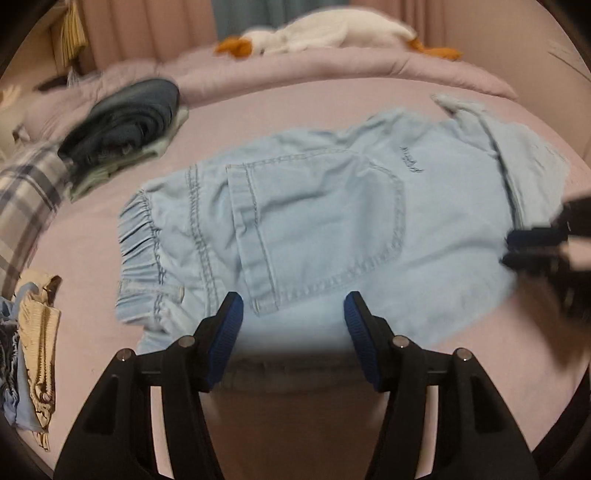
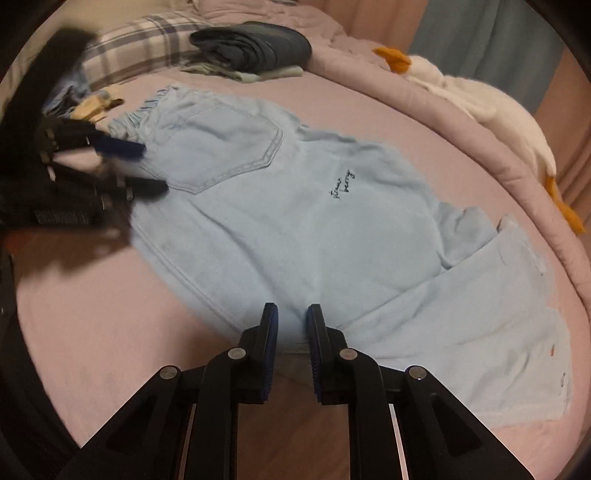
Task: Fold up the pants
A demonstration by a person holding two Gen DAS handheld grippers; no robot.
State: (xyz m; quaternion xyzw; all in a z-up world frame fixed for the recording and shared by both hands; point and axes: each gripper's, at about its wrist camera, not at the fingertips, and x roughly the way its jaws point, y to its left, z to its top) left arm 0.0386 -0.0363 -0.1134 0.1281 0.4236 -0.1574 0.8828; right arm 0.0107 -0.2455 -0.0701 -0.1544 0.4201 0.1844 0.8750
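Observation:
Light blue denim pants (image 1: 314,221) lie flat on the pink bed, back pocket up, elastic waistband to the left in the left wrist view; the legs are folded back on themselves at the right (image 2: 480,295). My left gripper (image 1: 293,314) is open, hovering at the pants' near edge below the pocket, holding nothing. It also shows in the right wrist view (image 2: 147,170), blurred, near the waistband. My right gripper (image 2: 291,321) has its jaws narrowly apart over the pants' near edge, with no cloth between them. It shows blurred at the right of the left wrist view (image 1: 524,247).
A stack of folded dark clothes (image 1: 125,125) sits at the back left beside a plaid pillow (image 1: 26,199). A white goose plush (image 1: 325,33) lies along the far bed edge. Loose garments (image 1: 33,332) lie at the left. The wooden floor (image 2: 288,424) shows below the bed edge.

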